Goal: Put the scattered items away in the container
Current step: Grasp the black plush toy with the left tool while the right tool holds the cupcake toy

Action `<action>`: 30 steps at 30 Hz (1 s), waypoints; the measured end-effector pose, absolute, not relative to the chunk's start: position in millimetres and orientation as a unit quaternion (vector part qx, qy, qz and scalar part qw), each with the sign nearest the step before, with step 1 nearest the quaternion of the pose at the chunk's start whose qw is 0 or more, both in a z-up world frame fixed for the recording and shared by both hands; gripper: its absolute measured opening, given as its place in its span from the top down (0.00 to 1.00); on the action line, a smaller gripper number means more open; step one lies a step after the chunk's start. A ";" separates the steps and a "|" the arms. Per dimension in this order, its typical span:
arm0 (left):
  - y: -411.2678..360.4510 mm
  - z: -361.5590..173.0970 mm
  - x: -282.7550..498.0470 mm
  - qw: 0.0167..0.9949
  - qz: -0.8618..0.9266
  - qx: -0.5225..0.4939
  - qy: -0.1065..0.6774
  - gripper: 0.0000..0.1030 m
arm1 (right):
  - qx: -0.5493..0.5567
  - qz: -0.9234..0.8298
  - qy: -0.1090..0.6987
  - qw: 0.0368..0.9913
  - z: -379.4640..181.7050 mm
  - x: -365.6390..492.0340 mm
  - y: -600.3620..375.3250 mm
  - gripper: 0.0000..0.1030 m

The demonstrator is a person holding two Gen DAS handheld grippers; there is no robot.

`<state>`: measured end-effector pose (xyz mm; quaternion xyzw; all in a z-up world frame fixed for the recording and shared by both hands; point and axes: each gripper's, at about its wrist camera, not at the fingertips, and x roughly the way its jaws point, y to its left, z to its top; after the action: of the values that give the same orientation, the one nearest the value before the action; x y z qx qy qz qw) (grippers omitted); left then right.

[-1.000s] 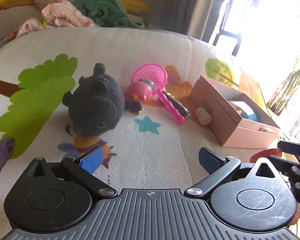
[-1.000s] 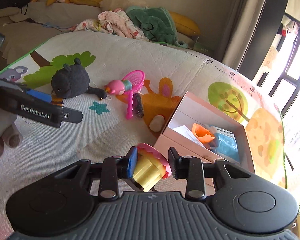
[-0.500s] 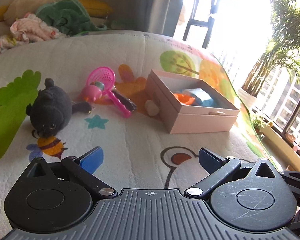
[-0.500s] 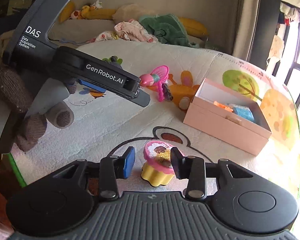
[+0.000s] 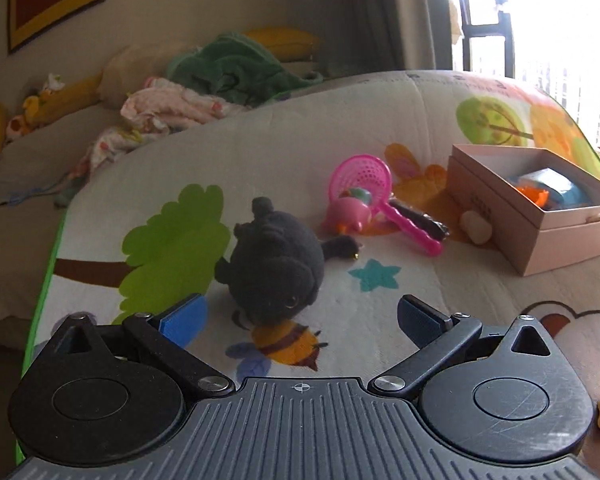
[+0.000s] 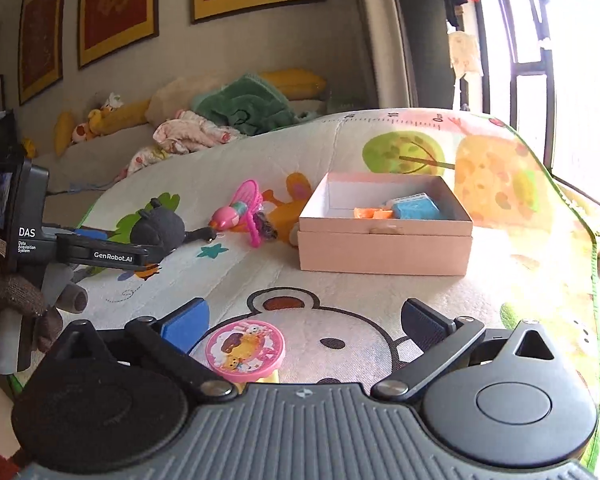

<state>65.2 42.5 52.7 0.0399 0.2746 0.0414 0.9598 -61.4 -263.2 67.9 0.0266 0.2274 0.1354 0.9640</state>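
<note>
My right gripper (image 6: 303,312) has its jaws opening wide. A pink-topped yellow cupcake toy (image 6: 245,346) stands on the play mat between them, near the left finger, and neither pad touches it. The open pink box (image 6: 384,248) lies ahead with an orange item (image 6: 374,213) and a blue item (image 6: 414,208) inside. My left gripper (image 5: 300,312) is open and holds nothing. A black plush (image 5: 274,270) lies just beyond its fingertips. Further off are a pink net scoop (image 5: 362,178), a pink bird toy (image 5: 346,214), a dark stick-like item (image 5: 424,220) and a small cream piece (image 5: 476,228) against the box (image 5: 496,208).
The mat ends in a green edge (image 5: 44,280) at the left. A sofa behind holds heaped clothes (image 6: 196,132) and a green blanket (image 6: 248,104). A gloved hand (image 6: 16,296) carries the left gripper at the left of the right wrist view. Bright windows are at the right.
The right gripper let go of the cupcake toy, which now stands on the mat between wide jaws. The left gripper's view swung from the box back toward the black plush.
</note>
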 end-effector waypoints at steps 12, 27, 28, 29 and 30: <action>33.3 25.9 140.3 0.948 0.071 0.091 0.296 0.00 | 0.059 0.088 0.270 0.957 39.8 -44.4 -271.6 0.00; 25.6 62.8 71.2 0.949 -0.069 0.013 0.307 0.28 | 0.080 0.054 0.296 0.950 27.6 -36.2 -279.1 0.00; 21.6 67.7 60.3 0.945 -0.103 -0.006 0.312 0.28 | 0.080 0.052 0.297 0.950 27.2 -35.9 -279.2 0.00; 18.2 71.3 51.5 0.938 -0.136 -0.024 0.319 0.28 | 0.081 0.051 0.298 0.950 26.9 -35.4 -279.1 0.00; 15.8 73.2 44.8 0.928 -0.168 -0.045 0.329 0.27 | 0.081 0.050 0.299 0.949 26.8 -35.1 -279.1 0.00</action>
<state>44.8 15.8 73.2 -0.0454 0.3295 -0.1683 0.9279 -35.1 -279.1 26.8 0.0806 0.2993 0.0503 0.9494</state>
